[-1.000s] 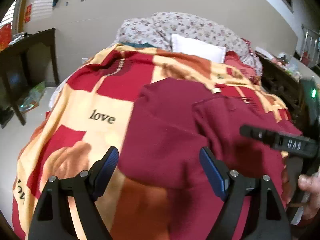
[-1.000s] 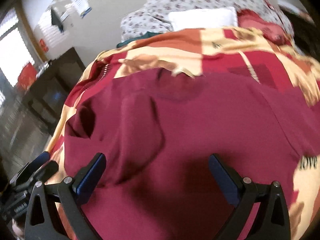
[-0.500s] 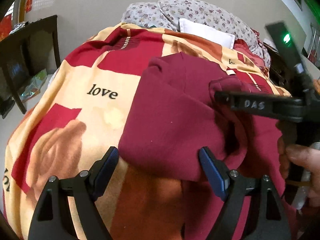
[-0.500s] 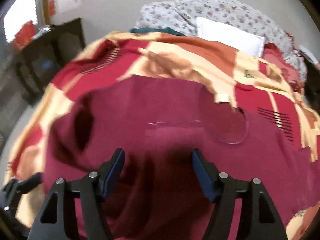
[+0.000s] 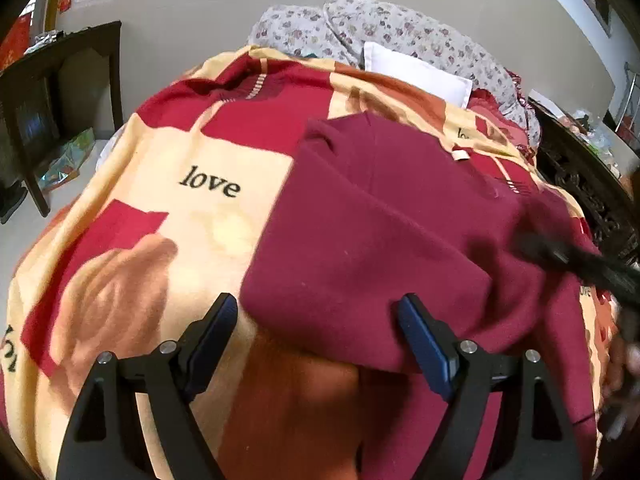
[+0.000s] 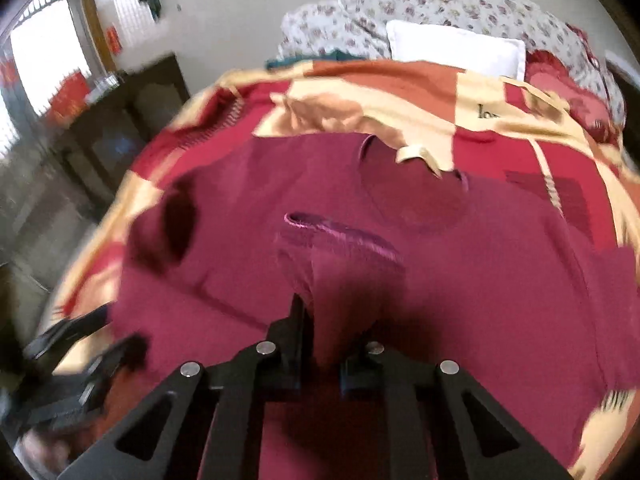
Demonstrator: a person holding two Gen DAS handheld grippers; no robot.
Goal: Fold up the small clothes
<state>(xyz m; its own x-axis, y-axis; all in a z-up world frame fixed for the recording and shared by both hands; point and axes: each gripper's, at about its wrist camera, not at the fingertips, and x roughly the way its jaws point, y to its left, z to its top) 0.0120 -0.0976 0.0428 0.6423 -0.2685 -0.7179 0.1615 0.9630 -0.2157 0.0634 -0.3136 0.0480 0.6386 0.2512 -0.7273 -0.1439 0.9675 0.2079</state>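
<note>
A maroon shirt (image 5: pixel 380 232) lies spread on a red, cream and orange "love" blanket (image 5: pixel 240 160). My left gripper (image 5: pixel 316 312) is open at the shirt's near left edge, with the folded edge between its blue pads and untouched by them. In the right wrist view the shirt (image 6: pixel 500 280) fills the middle, its neck opening at the far side. My right gripper (image 6: pixel 326 336) is closing its jaws, and a raised fold of the maroon cloth is pinched between them. The same right gripper (image 5: pixel 580 264) is a dark blur over the shirt's right side in the left wrist view.
A floral duvet (image 5: pixel 400 36) and white pillow (image 5: pixel 416 72) lie at the bed's far end. A dark wooden table (image 5: pixel 48 92) stands to the left, dark carved furniture (image 5: pixel 580 184) to the right. A blurred hand (image 5: pixel 620 364) shows at the right edge.
My right gripper's jaws went from wide apart to pinched on a fold of the shirt. In the left wrist view it dropped from across the shirt to the right edge.
</note>
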